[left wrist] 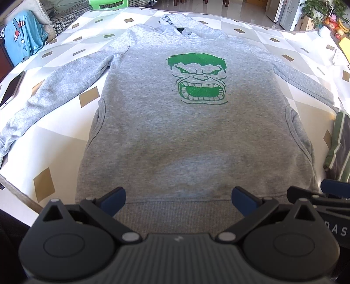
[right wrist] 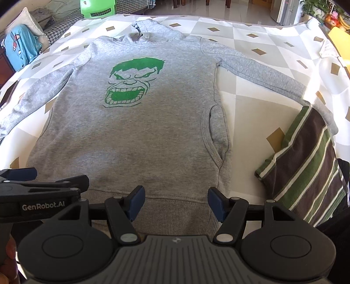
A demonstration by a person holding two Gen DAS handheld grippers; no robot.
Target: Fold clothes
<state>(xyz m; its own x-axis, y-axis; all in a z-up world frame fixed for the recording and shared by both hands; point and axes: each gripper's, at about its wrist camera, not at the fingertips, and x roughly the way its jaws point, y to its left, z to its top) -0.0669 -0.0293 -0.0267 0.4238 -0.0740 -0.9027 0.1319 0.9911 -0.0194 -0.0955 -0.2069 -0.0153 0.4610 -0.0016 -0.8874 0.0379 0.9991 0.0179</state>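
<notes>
A grey hoodie point(left wrist: 192, 139) with a green face print point(left wrist: 198, 78) lies flat, front up, on a patterned cloth, sleeves spread to both sides. It also shows in the right wrist view point(right wrist: 131, 135). My left gripper point(left wrist: 178, 202) is open and empty, just above the ribbed bottom hem. My right gripper point(right wrist: 176, 203) is open and empty over the hem near the hoodie's right corner. Each gripper shows at the edge of the other's view.
A folded green, brown and white striped garment point(right wrist: 306, 170) lies at the right, over the right cuff. A laptop or tablet point(left wrist: 12, 87) lies at the left edge. A blue garment point(left wrist: 24, 37) hangs at the far left. A green stool point(left wrist: 108, 4) stands beyond the table.
</notes>
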